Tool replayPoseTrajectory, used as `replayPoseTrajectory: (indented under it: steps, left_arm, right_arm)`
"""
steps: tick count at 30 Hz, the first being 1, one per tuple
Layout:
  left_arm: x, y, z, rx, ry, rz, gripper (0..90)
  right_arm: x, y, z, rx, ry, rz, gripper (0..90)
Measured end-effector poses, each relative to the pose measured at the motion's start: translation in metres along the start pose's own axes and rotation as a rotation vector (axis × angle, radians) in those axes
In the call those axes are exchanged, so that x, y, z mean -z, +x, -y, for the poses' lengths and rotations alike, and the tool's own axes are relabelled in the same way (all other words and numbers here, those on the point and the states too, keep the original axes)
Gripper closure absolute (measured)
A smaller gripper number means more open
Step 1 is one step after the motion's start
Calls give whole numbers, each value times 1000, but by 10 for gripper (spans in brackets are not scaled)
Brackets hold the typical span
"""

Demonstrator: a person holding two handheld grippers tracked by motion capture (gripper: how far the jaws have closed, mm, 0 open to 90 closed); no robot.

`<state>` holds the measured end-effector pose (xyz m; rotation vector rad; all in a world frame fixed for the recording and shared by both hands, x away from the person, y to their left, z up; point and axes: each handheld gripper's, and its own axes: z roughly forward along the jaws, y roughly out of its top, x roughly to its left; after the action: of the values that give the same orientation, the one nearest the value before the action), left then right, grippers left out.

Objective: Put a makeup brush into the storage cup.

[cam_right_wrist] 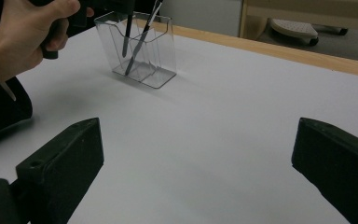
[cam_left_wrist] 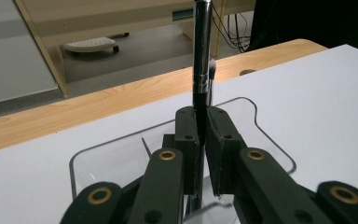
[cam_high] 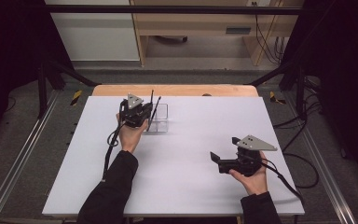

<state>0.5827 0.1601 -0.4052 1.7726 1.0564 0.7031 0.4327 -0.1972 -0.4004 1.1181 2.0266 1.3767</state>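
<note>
Here the left gripper pinches a dark pen upright over the clear plastic holder at the table's twelve o'clock, probably to drop it beside the leaning pen, while the right gripper waits wide open at four o'clock.

White table with wood edge, grey floor, light wood desk behind, cables, black frame bars, dark sides.
</note>
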Motion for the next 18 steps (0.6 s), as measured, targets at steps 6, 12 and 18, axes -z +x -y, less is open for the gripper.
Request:
replayPoseTrajectory:
  steps: [6,12,18]
  left_arm:
    - [16,0,2,10,-12,13,731]
    - [41,-2,4,1,-19,40,596]
    - [66,-5,7,-6,-4,102,464]
  right_arm:
    - [1,0,-1,6,-2,1,27]
    - [2,0,-2,3,-14,0,27]
    - [4,2,-3,6,-27,5,27]
